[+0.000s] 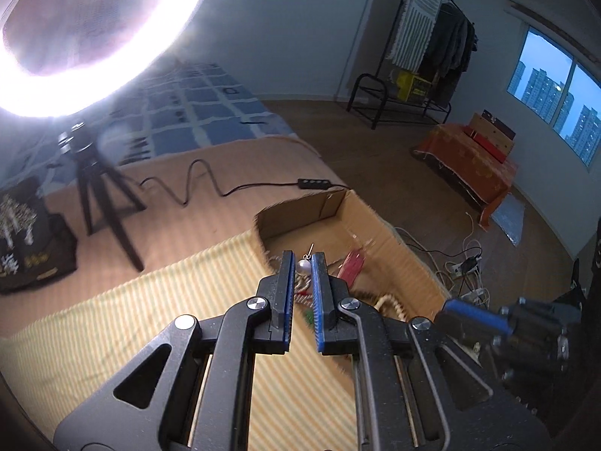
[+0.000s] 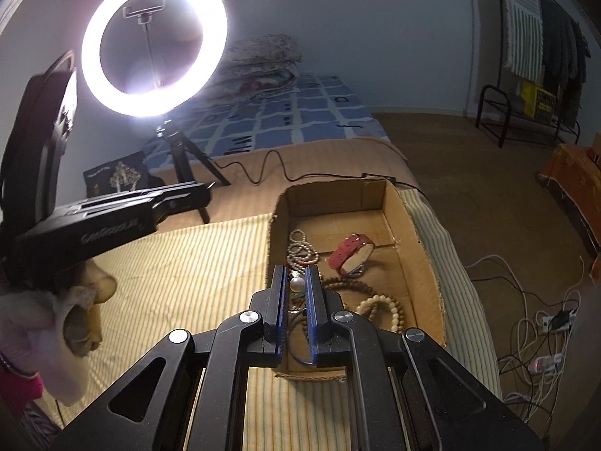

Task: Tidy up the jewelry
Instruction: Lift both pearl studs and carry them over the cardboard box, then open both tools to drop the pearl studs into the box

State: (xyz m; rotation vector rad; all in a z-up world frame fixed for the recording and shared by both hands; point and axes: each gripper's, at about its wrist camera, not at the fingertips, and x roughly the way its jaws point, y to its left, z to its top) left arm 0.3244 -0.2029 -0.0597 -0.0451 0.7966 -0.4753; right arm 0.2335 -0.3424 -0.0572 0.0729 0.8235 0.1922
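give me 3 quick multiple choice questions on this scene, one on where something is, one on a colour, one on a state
1. Where does the red watch band lie?
A. on the striped cloth
B. inside the cardboard box
C. on the floor

2. What colour are the inner faces of the right gripper's jaws?
A. blue
B. yellow
C. white

3. What is the state of the right gripper?
A. wide open and holding nothing
B. shut on a string of beads
C. shut on a pearl

Answers:
1 B: the red watch band rests on the bottom of the cardboard box, beside the bead strings.
2 A: blue strips line both jaws on their inner sides.
3 C: the right gripper has its jaws closed in on a pearl held between them.
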